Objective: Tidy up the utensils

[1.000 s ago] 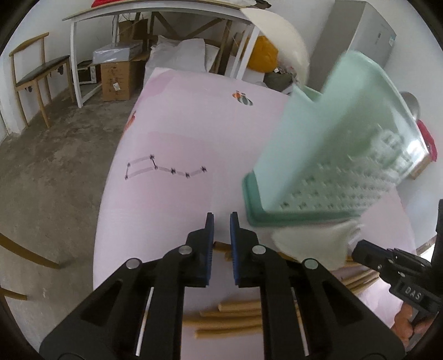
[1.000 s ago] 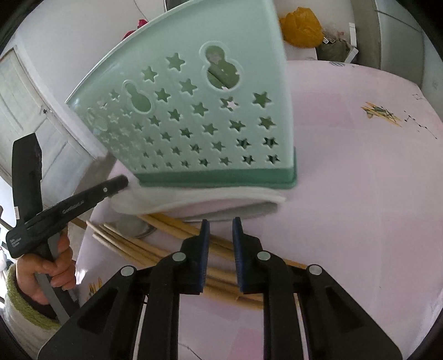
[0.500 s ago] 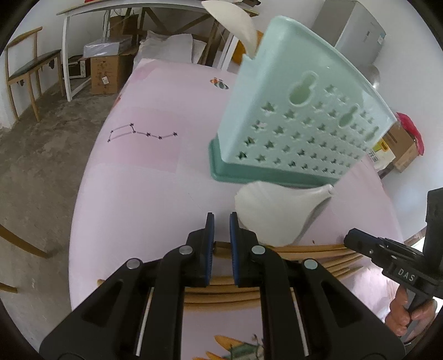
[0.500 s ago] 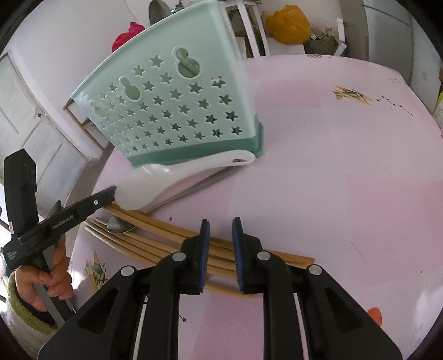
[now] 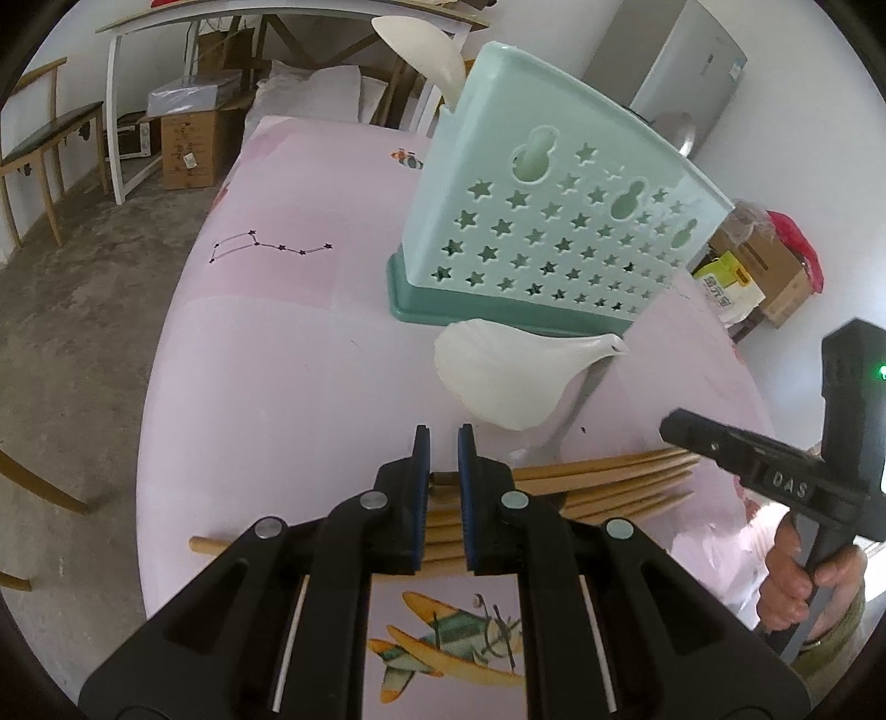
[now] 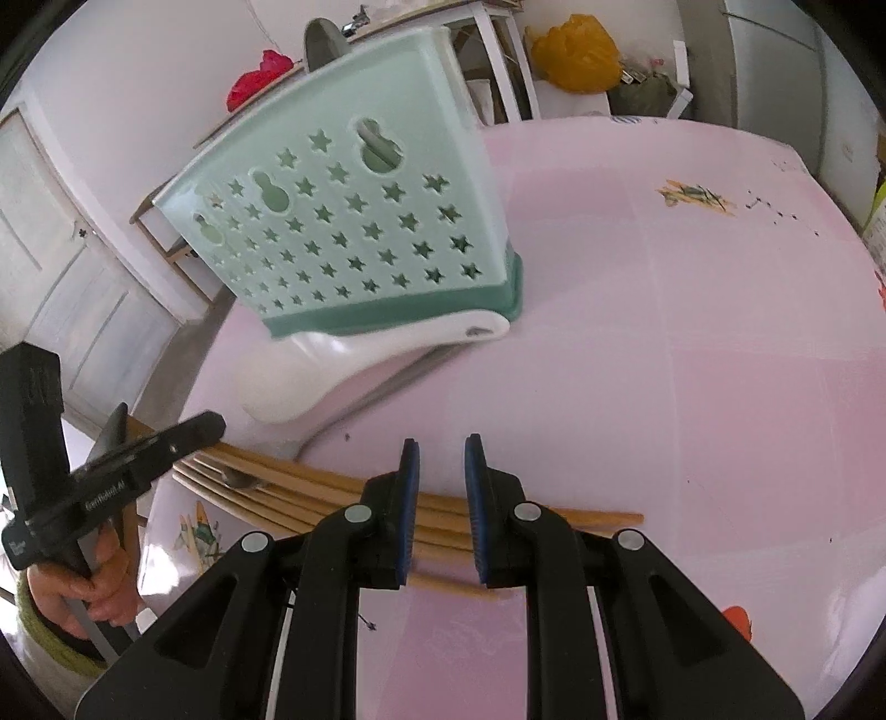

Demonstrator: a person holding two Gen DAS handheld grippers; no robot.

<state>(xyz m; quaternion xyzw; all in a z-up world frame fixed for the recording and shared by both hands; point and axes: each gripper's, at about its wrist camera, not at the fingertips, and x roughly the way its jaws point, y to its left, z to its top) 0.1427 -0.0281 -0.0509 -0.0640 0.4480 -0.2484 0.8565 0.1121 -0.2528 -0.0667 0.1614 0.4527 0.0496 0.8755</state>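
A mint green utensil holder [image 5: 554, 238] [image 6: 354, 232] with star holes stands on the pink table. A white rice spoon [image 5: 426, 50] sticks up out of it. Another white spoon [image 5: 498, 376] [image 6: 332, 371] lies against its base, over a grey metal handle [image 6: 365, 399]. Several wooden chopsticks [image 5: 609, 476] [image 6: 310, 493] lie in a loose bundle under both grippers. My left gripper [image 5: 443, 437] [image 6: 216, 423] hovers over their ends, shut to a slim gap and empty. My right gripper [image 6: 440, 448] [image 5: 670, 426] hangs above the bundle, open a little, with nothing in it.
The table's curved edge [image 5: 166, 387] drops to a concrete floor on the left. Beyond stand a wooden chair [image 5: 39, 149], a white table, cardboard boxes [image 5: 188, 144] and a grey fridge [image 5: 686, 72]. A white door [image 6: 72, 266] lies past the table's far side.
The holder was close and blurred a second ago; it now stands farther off as both views have pulled back. More of the chopsticks show. Neither gripper's gap has changed.
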